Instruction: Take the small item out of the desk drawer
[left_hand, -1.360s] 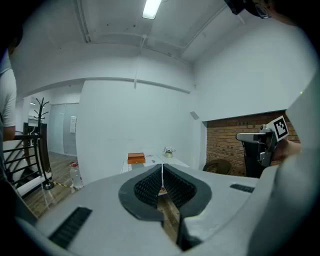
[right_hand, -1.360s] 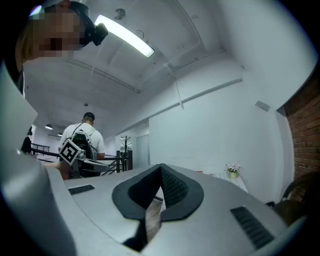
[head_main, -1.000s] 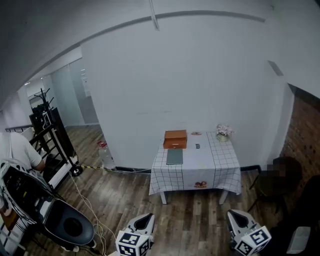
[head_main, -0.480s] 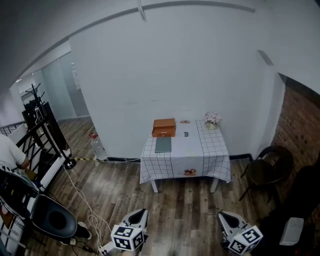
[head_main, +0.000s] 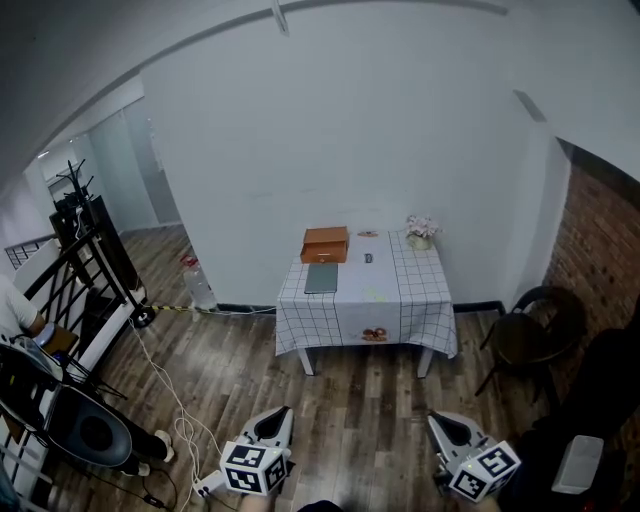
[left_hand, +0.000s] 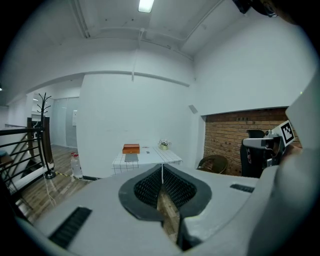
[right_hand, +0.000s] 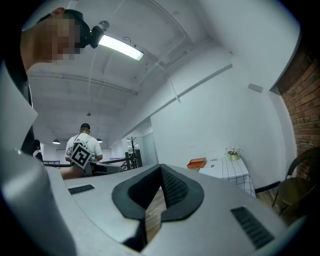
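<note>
I hold both grippers low at the bottom of the head view, over the wooden floor (head_main: 350, 395) and well apart from the table (head_main: 400, 305); the left gripper (head_main: 281, 414) sits left of centre, its marker cube nearest me and its tip slanting up and to the right; the right gripper (head_main: 436, 418) sits right of centre, its tip slanting up and to the left. In the left gripper view the ribbed pads (left_hand: 147, 189) meet at their tips with nothing between them; in the right gripper view the pads (right_hand: 171, 187) likewise meet at the tip, empty. The orange drawer box (head_main: 325, 244) stands at the back left corner of the checked tablecloth, upper centre of the head view, and its drawer looks closed, so I cannot see the small item. A flat grey item (head_main: 322, 278) lies just in front of the box; a small dark object (head_main: 368, 258) lies to its right; a flower pot (head_main: 420, 231) stands at the back right corner; a dark chair (head_main: 522, 340) stands to the right of the table. Against a second ago, the table has slid left and slightly up in the frame; both grippers show higher and further left; less of the person (head_main: 12, 315) at the left edge is visible.
</note>
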